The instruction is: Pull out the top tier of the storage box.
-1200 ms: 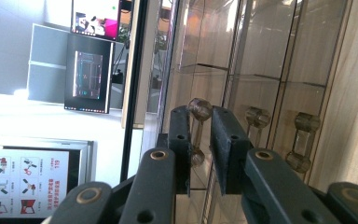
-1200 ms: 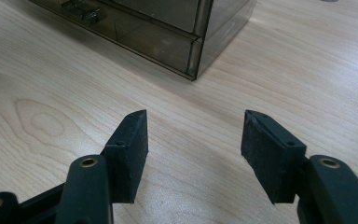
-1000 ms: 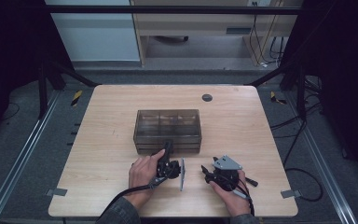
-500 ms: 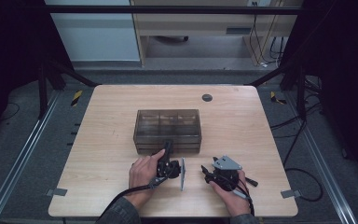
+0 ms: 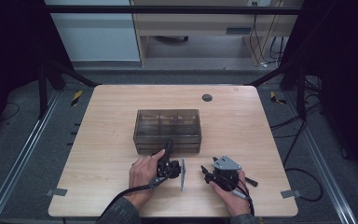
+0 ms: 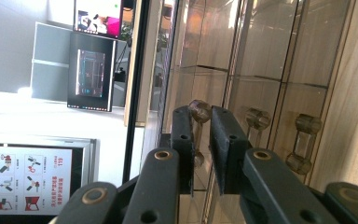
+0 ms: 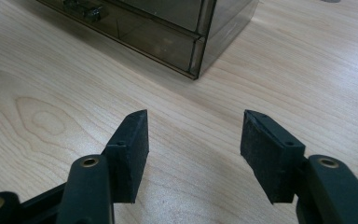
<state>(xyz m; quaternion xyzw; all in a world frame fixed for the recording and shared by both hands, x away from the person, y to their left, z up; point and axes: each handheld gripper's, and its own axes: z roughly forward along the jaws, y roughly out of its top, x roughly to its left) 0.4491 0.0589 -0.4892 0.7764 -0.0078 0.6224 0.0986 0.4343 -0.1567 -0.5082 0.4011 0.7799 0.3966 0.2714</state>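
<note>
Our left gripper is clamped on a clear drawer knob of the smoked drawer box; the left gripper view shows two further knobs alongside. Our right gripper stands open, empty, over bare table beside the box corner. The wall poster's writing is unreadable.

readable text: very little
a white poster with pictograms bears the number "119", seen sideways; its other print is too small.
</note>
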